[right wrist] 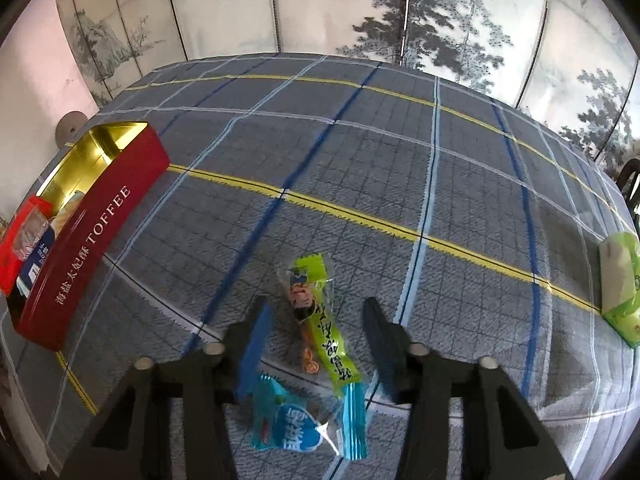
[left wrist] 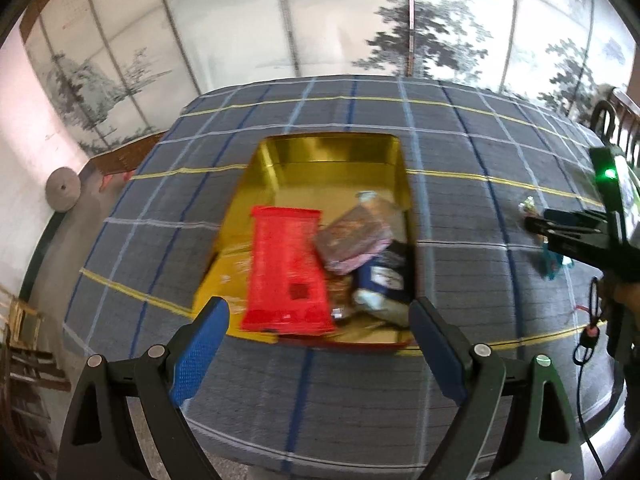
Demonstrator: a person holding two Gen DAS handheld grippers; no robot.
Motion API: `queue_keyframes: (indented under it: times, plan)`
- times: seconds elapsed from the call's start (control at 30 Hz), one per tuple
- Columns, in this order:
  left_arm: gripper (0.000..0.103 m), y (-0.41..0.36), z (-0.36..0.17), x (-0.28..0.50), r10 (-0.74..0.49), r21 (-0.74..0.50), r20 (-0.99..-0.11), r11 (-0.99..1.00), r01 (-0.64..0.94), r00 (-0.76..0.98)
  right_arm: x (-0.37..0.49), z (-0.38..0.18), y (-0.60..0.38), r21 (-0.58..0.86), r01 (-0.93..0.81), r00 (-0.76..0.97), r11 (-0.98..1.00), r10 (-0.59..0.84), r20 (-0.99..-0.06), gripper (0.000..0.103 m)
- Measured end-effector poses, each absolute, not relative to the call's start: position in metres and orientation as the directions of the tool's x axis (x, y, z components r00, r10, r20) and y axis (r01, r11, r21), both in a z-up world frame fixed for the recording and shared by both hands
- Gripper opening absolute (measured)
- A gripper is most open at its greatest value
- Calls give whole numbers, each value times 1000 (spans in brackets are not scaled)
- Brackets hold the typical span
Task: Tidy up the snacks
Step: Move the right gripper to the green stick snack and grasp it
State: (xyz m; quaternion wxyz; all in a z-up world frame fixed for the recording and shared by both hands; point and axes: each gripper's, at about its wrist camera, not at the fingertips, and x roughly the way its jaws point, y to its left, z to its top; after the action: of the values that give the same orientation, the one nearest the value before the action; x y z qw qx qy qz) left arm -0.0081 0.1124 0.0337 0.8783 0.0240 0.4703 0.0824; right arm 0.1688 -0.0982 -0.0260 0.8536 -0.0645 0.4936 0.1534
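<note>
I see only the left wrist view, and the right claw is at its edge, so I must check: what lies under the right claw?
Observer: A long green snack packet lies on the cloth between the fingers of the right claw. The pads do not touch it.
Operator: Is anything else close to it?
Observer: Yes, a blue packet lies right against its near end.
Operator: Is anything more outside the tin?
Observer: One pale green pack lies at the right edge of the right wrist view. What it holds I cannot tell.
</note>
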Motion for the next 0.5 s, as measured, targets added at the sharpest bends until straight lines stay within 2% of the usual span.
queue_keyframes:
  times: [0.07,0.2,0.5]
  plan:
    - [90,102,32,-5,155,120,-825,988,-99,543,172,-29,-99,48,-324,454,945,200,-868,38]
    - [90,82,26,1,123,111,-835,992,-56,536,175,-30,-104,50,-321,454,946,200,-869,24]
    - [90,38,10,18,29,63,-845,997,46,534,175,-31,-146,18,-229,500,973,134,-856,24]
